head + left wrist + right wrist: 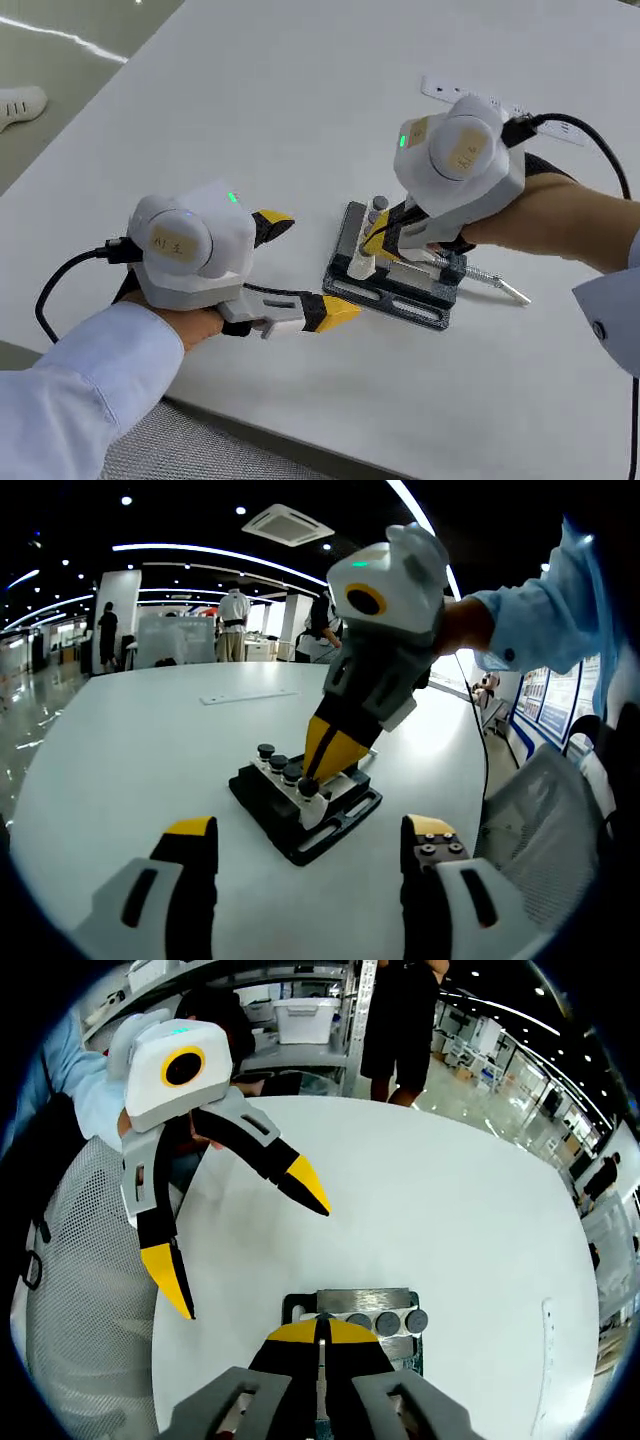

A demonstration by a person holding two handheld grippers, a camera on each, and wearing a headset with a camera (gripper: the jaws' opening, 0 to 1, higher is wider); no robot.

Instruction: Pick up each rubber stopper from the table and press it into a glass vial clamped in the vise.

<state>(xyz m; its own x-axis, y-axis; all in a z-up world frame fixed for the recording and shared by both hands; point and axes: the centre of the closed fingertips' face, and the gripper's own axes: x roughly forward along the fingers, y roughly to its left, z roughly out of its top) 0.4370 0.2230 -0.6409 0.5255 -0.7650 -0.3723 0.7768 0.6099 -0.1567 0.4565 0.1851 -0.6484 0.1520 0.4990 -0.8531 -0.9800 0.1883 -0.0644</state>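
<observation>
The right gripper [376,242] has its jaws pressed together with nothing seen between them. Its yellow tip bears down on the end stopper [308,786] of the row held in the vise [400,292], which stands right of centre on the white table [300,100]. Three other stoppers [279,762] sit capped in line beyond it, so this looks like the last one being seated.

The left gripper [308,265] hovers left of the vise, on the near side, with its jaws spread wide and empty. I see no loose stopper on the table, so the task seems close to its end.

The next move calls for a straight downward push until the end stopper sits level with the others. After that comes a clean lift that does not drag it out.

The glass vials [311,806] are hard to make out between the vise's clamps. In the right gripper view that gripper's own jaws cover the end stopper, so I cannot tell how deep it sits.
</observation>
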